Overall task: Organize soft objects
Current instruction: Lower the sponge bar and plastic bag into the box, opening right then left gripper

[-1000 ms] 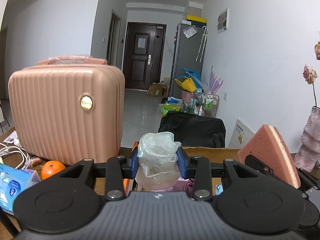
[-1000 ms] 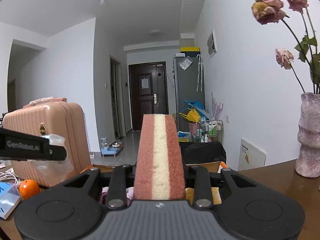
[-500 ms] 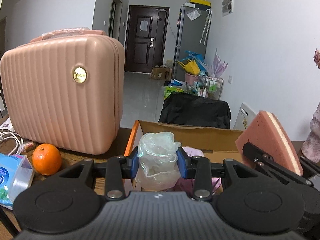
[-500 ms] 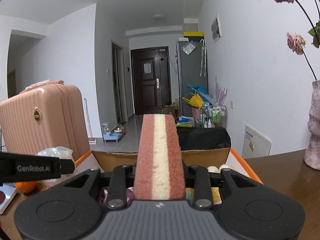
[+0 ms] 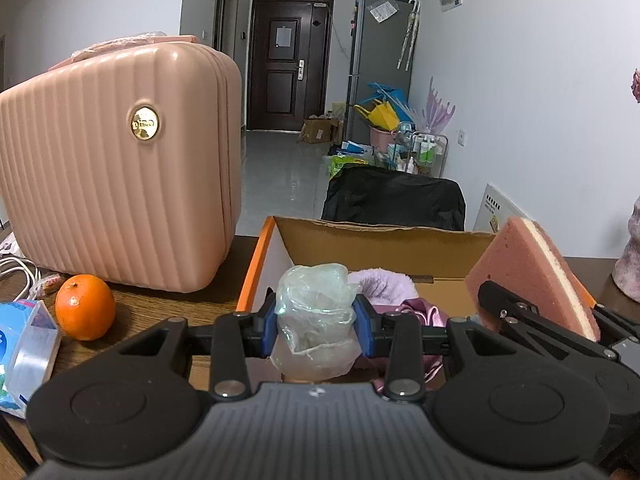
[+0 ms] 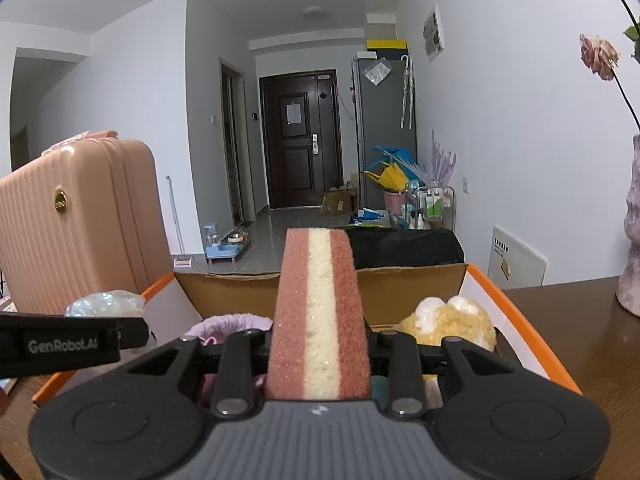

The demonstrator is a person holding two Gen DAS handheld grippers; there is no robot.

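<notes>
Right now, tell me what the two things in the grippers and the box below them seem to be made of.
Clear wad in the left gripper: looks like thin plastic film, glossy, crinkled, see-through.
Sponge in the right gripper: porous foam, matte, with two pink layers around a cream core.
Box: corrugated cardboard, judging by its raw brown inside and ragged top edge, with a smooth white-and-orange printed side wall.

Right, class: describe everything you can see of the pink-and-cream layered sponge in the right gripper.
The pink-and-cream layered sponge is a thick, porous foam block: two rosy-pink outer layers around a cream middle layer. It stands on edge, clamped at its lower part in the right gripper, its upper end rising free. It is held above the open cardboard box with the orange rim, which already contains a fluffy yellow-and-white soft item.
</notes>
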